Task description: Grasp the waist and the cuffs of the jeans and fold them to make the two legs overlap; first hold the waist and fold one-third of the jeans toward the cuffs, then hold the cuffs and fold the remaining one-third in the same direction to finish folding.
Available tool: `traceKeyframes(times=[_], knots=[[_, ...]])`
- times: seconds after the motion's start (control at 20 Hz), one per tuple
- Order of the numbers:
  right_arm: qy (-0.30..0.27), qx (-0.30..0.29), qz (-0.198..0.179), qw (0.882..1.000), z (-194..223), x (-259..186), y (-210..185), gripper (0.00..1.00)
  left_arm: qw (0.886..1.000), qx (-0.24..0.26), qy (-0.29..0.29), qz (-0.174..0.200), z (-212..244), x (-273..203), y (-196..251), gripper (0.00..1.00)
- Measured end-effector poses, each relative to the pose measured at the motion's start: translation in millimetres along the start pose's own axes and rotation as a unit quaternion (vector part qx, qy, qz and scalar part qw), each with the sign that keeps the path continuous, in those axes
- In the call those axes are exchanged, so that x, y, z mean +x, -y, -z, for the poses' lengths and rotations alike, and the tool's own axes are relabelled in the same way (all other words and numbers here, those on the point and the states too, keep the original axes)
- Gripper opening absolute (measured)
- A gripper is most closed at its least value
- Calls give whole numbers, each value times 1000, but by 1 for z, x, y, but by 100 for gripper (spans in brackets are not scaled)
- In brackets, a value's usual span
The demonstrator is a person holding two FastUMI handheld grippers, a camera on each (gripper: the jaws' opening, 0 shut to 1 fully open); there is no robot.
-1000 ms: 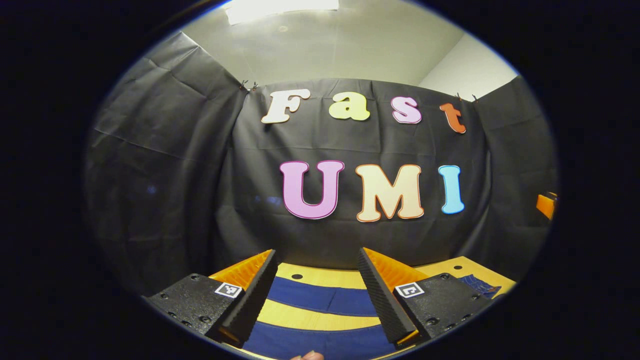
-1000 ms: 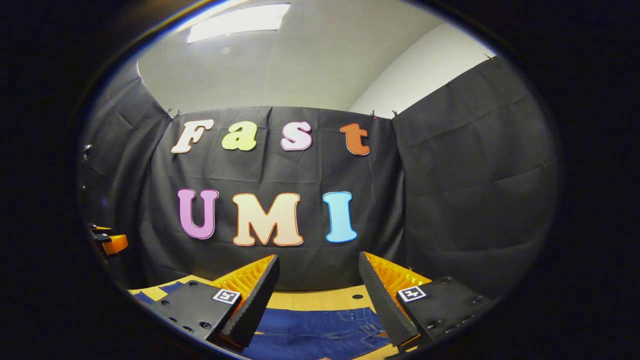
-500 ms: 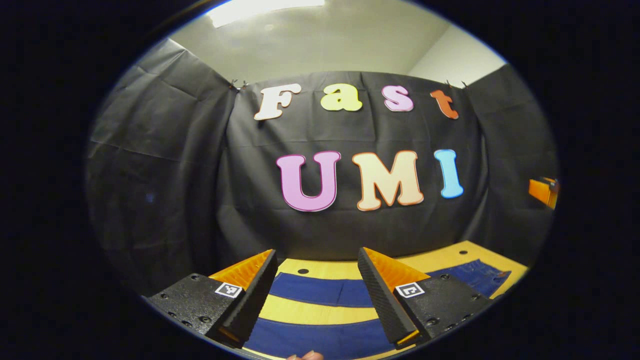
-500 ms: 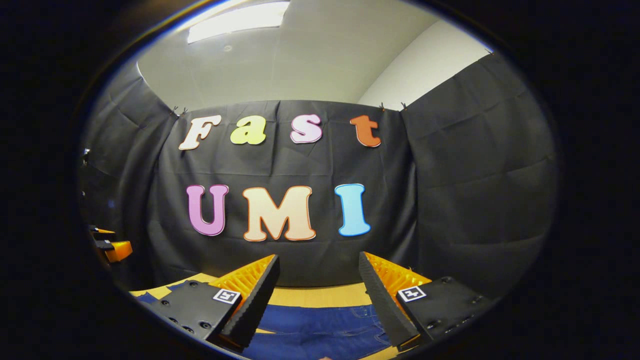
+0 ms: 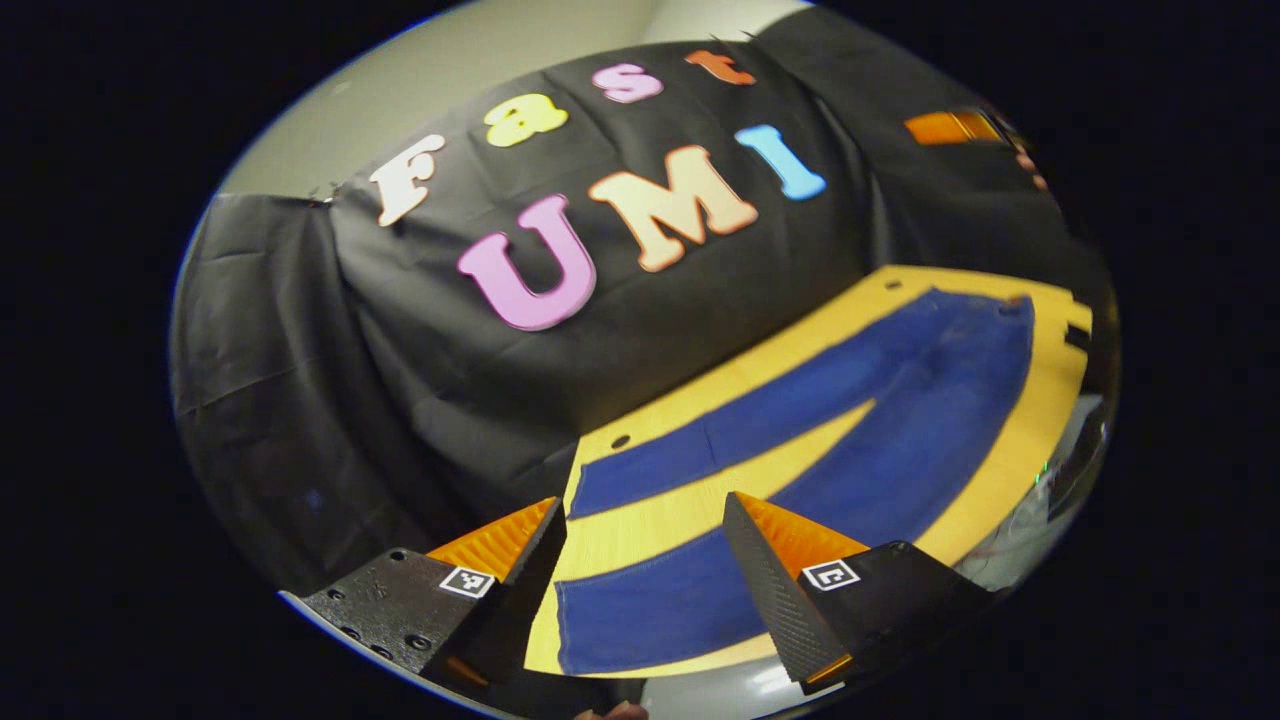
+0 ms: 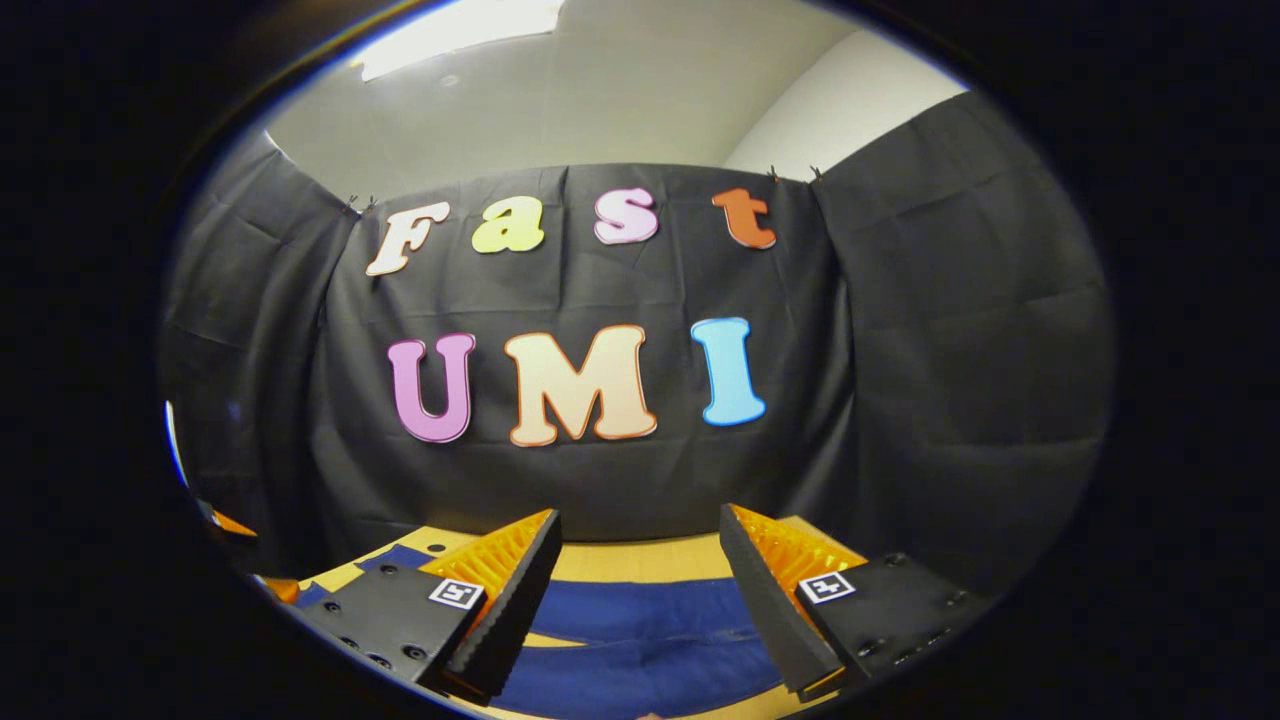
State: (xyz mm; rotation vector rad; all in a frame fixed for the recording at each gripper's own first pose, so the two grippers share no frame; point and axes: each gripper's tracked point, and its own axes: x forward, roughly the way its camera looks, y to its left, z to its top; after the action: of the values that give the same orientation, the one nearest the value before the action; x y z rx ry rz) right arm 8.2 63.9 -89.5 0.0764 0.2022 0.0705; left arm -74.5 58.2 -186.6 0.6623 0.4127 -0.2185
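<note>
1. Jaws on both grippers stand wide apart and hold nothing: the left gripper (image 5: 640, 590) hovers over the near leg's cuff end, the right gripper (image 6: 635, 600) over blue cloth.
2. The dark blue denim jeans (image 5: 900, 400) lie flat on the yellow wooden bench (image 5: 1010, 470), legs splayed.
3. Their long axis runs from the left gripper toward the waist at the far right corner.
4. The left gripper view gives the full length; the right gripper view gives a close patch (image 6: 640, 640).

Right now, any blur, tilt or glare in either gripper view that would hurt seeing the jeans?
Left gripper view: strongly tilted, slightly soft, fisheye bends the table edge; jeans evenly lit, both legs readable, no glare. Right gripper view: level and sharper, bright ceiling light blown out at top; jeans sit low in dimmer light between the open right gripper fingers.
</note>
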Motion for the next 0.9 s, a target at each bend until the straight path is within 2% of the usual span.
traceKeyframes(times=[0.05,0.1,0.2,0.3,0.35,0.55,0.65,0.75,0.8,0.9], knots=[[-10,1,1,1000,8,0,-3,94,1000,20,-16,11,16,2,5,95],[-17,0,3,1000,12,-2,-6,98,999,37,-28,26,30,4,11,95],[-21,-7,5,1000,17,-5,-12,94,995,69,-50,49,53,8,21,95],[-25,-18,6,1000,22,-6,-16,98,990,103,-72,65,78,13,27,95],[-25,-23,7,999,23,-6,-18,94,986,121,-83,73,93,15,29,95],[-27,-44,19,998,28,-13,-15,98,969,196,-119,97,139,21,29,95],[-31,-51,27,998,30,-15,-13,94,960,219,-136,113,157,28,30,95],[-32,-54,35,997,30,-16,-10,98,952,235,-149,125,170,32,32,95],[-33,-54,38,997,31,-17,-9,94,949,240,-155,130,176,32,31,95],[-31,-53,41,997,29,-17,-11,98,944,245,-166,146,187,34,36,95]])
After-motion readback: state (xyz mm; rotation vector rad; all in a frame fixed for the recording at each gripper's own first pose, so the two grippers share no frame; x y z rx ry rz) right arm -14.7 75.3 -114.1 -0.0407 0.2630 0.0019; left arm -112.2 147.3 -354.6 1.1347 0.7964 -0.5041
